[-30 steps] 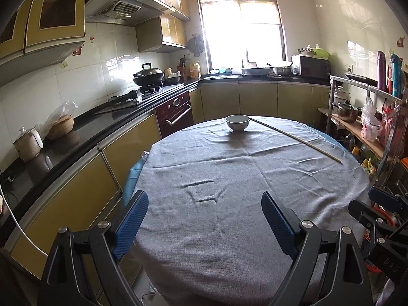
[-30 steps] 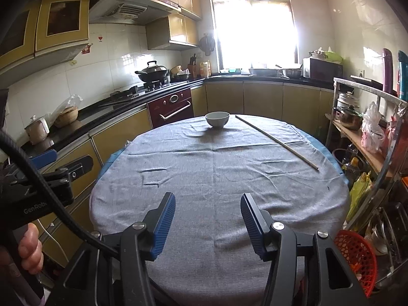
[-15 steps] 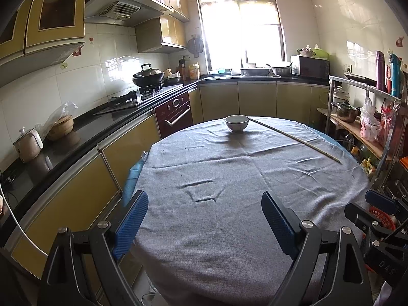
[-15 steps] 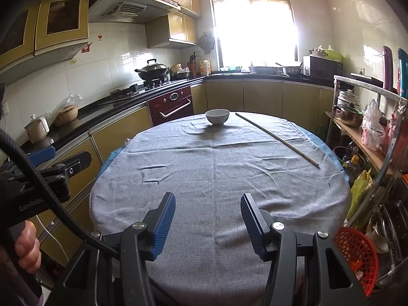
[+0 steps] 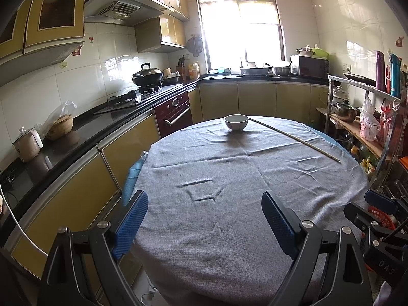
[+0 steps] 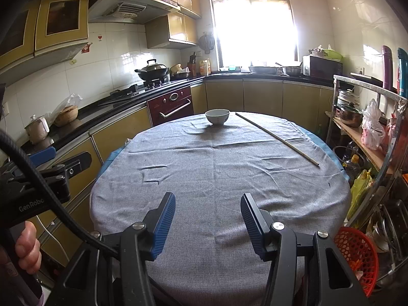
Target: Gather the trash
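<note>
A round table with a grey cloth point(image 5: 242, 178) point(image 6: 216, 173) fills both views. A white bowl point(image 5: 236, 122) point(image 6: 217, 116) stands at its far edge. A long thin wooden stick point(image 5: 293, 137) point(image 6: 278, 139) lies along the far right. My left gripper point(image 5: 204, 219) is open and empty over the table's near left edge. My right gripper point(image 6: 207, 216) is open and empty over the near edge. Each gripper shows at the side of the other's view, the right point(image 5: 377, 219) and the left point(image 6: 51, 168). I see no loose trash on the cloth.
A red mesh basket point(image 6: 357, 255) point(image 5: 382, 216) sits low at the right beside a metal rack point(image 6: 369, 127) with pots and bags. A black counter point(image 5: 76, 132) with stove, wok and oven runs along the left. Cabinets and a window stand behind.
Both views have barely shifted. The right gripper has sunk slightly lower in the left wrist view. Both grippers stay open and empty.
</note>
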`<state>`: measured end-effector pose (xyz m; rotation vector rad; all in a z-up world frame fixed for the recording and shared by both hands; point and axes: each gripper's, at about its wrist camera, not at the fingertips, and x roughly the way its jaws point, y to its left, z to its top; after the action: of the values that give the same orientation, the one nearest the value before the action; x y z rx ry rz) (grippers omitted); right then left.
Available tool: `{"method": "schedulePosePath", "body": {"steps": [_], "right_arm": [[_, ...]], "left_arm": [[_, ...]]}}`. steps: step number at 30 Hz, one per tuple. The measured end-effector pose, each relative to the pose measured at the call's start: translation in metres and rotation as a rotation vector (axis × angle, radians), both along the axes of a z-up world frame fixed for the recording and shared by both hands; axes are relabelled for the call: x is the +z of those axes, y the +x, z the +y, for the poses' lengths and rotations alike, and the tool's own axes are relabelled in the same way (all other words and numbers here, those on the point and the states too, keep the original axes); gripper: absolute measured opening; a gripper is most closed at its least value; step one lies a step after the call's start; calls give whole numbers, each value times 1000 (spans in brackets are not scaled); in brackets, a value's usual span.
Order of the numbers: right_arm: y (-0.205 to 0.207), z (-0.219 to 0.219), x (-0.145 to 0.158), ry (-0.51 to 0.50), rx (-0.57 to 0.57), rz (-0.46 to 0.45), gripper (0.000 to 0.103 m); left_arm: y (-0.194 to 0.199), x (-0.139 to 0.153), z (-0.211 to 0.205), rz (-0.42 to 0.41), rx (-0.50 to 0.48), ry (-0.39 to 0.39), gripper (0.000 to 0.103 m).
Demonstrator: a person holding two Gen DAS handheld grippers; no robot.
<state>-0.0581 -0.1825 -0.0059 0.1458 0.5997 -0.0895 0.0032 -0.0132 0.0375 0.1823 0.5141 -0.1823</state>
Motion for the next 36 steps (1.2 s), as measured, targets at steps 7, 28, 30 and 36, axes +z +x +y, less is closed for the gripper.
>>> {"method": "schedulePosePath", "body": {"steps": [7, 28, 30, 36], "right_arm": [[0, 0, 0, 0, 1, 0, 57], [0, 0, 0, 1, 1, 0, 57], [0, 0, 0, 0, 1, 1, 57], [0, 1, -1, 1, 1, 3, 57]], "left_arm": [[-1, -1, 0, 3, 1, 1, 91], [-1, 0, 0, 7, 2, 1, 91], [-1, 0, 0, 9, 2, 1, 91], [1, 0, 1, 10, 4, 2, 91]]}}
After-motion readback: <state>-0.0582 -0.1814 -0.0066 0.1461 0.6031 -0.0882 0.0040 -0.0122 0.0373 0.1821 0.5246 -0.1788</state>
